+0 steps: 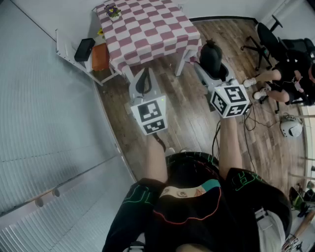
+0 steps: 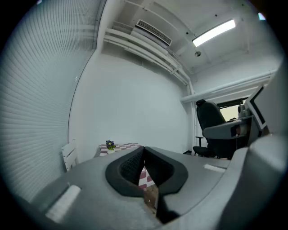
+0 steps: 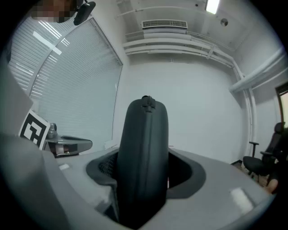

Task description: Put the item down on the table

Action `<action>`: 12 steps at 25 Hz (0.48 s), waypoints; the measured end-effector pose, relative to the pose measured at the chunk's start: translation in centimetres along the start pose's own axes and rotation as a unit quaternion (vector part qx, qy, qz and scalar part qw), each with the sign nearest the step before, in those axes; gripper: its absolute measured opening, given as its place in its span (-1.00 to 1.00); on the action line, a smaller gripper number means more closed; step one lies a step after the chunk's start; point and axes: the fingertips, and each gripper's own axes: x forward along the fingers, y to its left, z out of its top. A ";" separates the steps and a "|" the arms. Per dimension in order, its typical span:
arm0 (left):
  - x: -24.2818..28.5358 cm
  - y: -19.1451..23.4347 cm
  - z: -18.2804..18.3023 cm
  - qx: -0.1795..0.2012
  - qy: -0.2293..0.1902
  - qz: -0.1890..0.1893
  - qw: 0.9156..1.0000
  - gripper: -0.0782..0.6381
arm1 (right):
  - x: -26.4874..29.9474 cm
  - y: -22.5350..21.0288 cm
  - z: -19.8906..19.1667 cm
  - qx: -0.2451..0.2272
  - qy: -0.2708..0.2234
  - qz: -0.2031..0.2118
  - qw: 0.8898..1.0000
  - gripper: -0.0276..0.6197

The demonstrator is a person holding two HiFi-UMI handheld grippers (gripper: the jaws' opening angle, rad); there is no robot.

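Note:
A black zippered case (image 3: 144,148) stands upright between the jaws of my right gripper (image 3: 145,175), which is shut on it. In the head view the case (image 1: 211,55) and right gripper (image 1: 213,66) hang over the wooden floor, just off the near right corner of a table with a red-and-white checked cloth (image 1: 147,29). My left gripper (image 1: 142,82) is held near the table's front edge, shut and with nothing in it. In the left gripper view its pads meet at the gripper (image 2: 143,155), and the table (image 2: 128,147) shows beyond.
A small flower pot (image 1: 112,11) sits at the table's far left corner. A white chair (image 1: 86,49) with a black and an orange item stands left of the table. At the right are an office chair (image 1: 266,37), a seated person (image 1: 285,78) and floor cables.

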 end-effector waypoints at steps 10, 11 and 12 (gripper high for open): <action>-3.6 -4.1 1.0 0.022 -0.012 -0.004 1.000 -0.76 | -4.4 0.4 -0.2 0.005 -0.024 0.017 1.000 -0.03; -3.9 -4.3 1.1 0.026 -0.013 -0.005 1.000 -0.76 | -4.7 0.4 -0.1 0.010 -0.029 0.015 0.999 -0.03; -4.2 -4.4 1.3 0.029 -0.014 -0.005 0.999 -0.76 | -4.9 0.5 0.0 0.014 -0.031 0.015 0.999 -0.03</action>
